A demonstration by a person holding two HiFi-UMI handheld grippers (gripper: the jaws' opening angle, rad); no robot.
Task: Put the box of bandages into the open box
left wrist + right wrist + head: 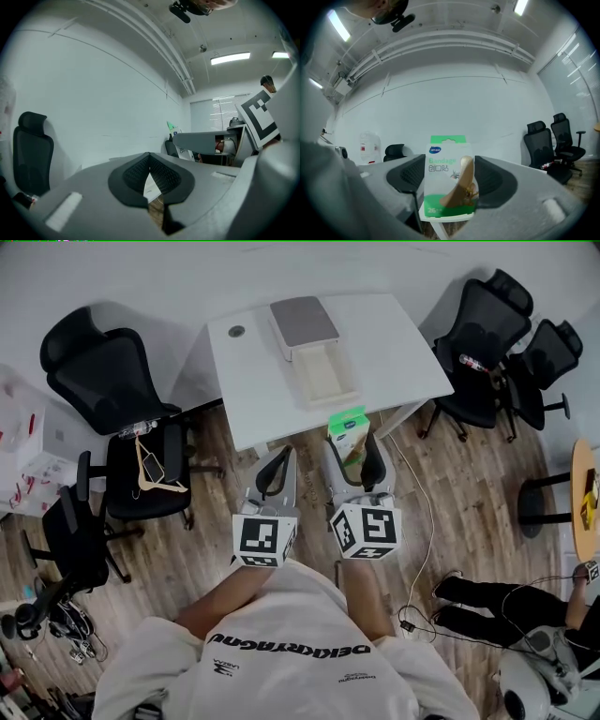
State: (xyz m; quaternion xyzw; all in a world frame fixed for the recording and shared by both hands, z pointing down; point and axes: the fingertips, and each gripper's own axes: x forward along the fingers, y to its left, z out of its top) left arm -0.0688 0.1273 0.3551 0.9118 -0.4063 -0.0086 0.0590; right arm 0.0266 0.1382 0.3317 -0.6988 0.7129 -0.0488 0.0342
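My right gripper (352, 448) is shut on the green-and-white box of bandages (348, 427), held upright just off the near edge of the white table (394, 352). In the right gripper view the box of bandages (447, 176) stands between the two dark pads (490, 180). The open box (323, 376), white inside with its grey lid (303, 321) folded back, lies on the table beyond the bandages. My left gripper (275, 470) hangs below the table edge, its pads (161, 176) closed together on nothing.
A black office chair (127, 418) with a hanger and a phone on its seat stands at the left. Two more black chairs (497, 343) stand at the right. A person's legs (487, 601) and cables lie on the wood floor at the lower right.
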